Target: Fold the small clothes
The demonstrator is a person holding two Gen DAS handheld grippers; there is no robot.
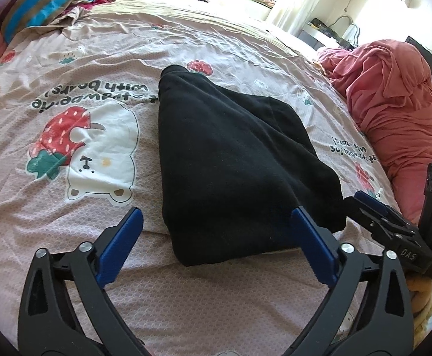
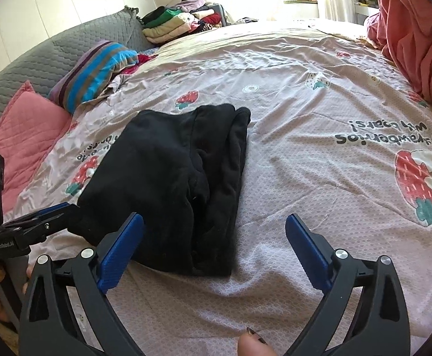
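A black garment [image 1: 230, 160] lies folded into a thick, roughly rectangular bundle on the pink strawberry-print bedsheet [image 1: 97, 59]. My left gripper [image 1: 217, 216] hangs open just over its near end, one blue pad on each side, neither pressing the cloth. My right gripper [image 2: 214, 219] is also open, above the near right corner of the black garment [image 2: 180, 172], with nothing between its pads. Each gripper shows in the other's view: the right gripper [image 1: 374, 207] beside the garment's right edge, the left gripper [image 2: 52, 213] at its left edge. A person's fingertip [image 2: 254, 344] shows at the bottom.
A heap of reddish-pink cloth [image 1: 394, 103] sits on the bed's right side. A striped pillow [image 2: 97, 68] and a pink quilted cushion [image 2: 23, 136] lie at the left by a grey padded headboard [image 2: 38, 59]. Stacked folded clothes [image 2: 180, 23] sit at the far end.
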